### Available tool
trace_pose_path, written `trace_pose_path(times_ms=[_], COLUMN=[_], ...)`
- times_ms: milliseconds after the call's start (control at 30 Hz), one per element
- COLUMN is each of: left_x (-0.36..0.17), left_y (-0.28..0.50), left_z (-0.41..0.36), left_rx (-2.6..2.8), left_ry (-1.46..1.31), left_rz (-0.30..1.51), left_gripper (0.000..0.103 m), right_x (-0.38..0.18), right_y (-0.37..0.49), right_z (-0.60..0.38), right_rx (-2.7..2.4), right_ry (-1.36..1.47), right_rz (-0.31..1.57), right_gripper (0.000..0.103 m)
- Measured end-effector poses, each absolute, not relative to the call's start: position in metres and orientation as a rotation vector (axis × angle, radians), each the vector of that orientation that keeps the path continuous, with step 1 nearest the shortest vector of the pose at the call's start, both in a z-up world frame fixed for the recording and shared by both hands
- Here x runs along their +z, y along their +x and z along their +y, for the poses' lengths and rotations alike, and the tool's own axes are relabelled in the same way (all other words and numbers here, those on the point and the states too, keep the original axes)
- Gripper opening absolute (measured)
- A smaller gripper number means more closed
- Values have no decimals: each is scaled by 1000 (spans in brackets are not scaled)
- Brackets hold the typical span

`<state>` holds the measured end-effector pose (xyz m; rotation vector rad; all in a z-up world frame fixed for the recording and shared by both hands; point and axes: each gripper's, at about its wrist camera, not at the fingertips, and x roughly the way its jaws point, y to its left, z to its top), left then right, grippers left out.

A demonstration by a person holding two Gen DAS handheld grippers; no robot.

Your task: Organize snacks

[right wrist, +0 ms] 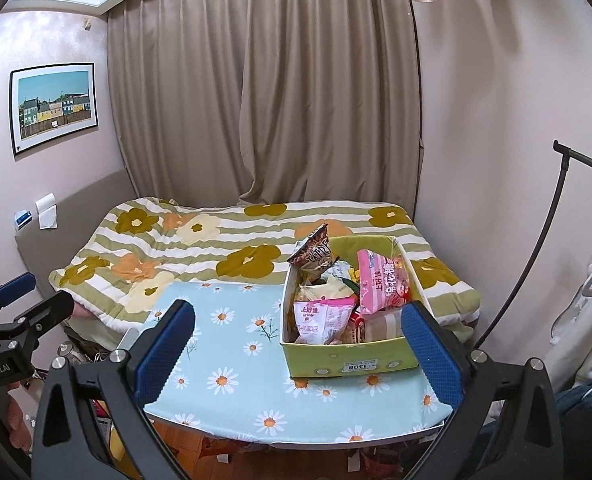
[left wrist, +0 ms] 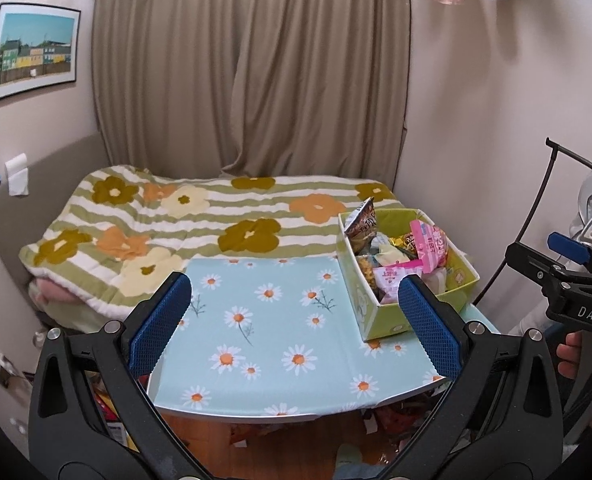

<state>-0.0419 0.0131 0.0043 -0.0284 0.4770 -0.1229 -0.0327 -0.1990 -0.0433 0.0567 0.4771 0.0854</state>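
My left gripper (left wrist: pixel 293 328) hangs above the near edge of the surface (left wrist: pixel 263 340), which is covered by a pale blue cloth printed with daisies. Its jaws are spread wide, with only bare cloth showing between the blue pads (left wrist: pixel 159 330). My right gripper (right wrist: pixel 302 354) hovers further along the same edge, jaws also spread as wide as they go, with nothing pinched; the near wall of the box shows between its pads (right wrist: pixel 432 352), set back from them.

The green box (right wrist: pixel 348 360) sits on the far right part of the surface, close to the bed. It is packed with snacks: a brown packet (right wrist: pixel 314 256) stands upright at its far left corner and pokes above the rim, a pink packet (right wrist: pixel 382 284) leans upright toward the right side, and a smaller pink and white packet (right wrist: pixel 318 318) rests at the near left. More wrappers lie under and between them, too jumbled to tell apart. The rest of the surface to the left of the box carries no packets.

Behind the surface is a bed with a striped, flowered blanket (left wrist: pixel 175 220), then a beige curtain (left wrist: pixel 251 72). A framed picture (right wrist: pixel 53 106) hangs on the left wall. On the floor under the surface I glimpse some loose wrappers (left wrist: pixel 392 420), but they are mostly hidden.
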Motion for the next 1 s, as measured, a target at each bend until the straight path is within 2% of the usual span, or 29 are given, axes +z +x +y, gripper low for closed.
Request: trace_pose_path(times_ms=[1000], left_x=[5], left_y=[-39], left_z=[12], left_rx=[-121], left_ry=[-26], left_rz=[477], left_gripper=[103], right_x=[-41], right_y=[-33], right_z=[-198], right_rx=[75], right_ry=[84], right_rz=[487], right_gripper=[103])
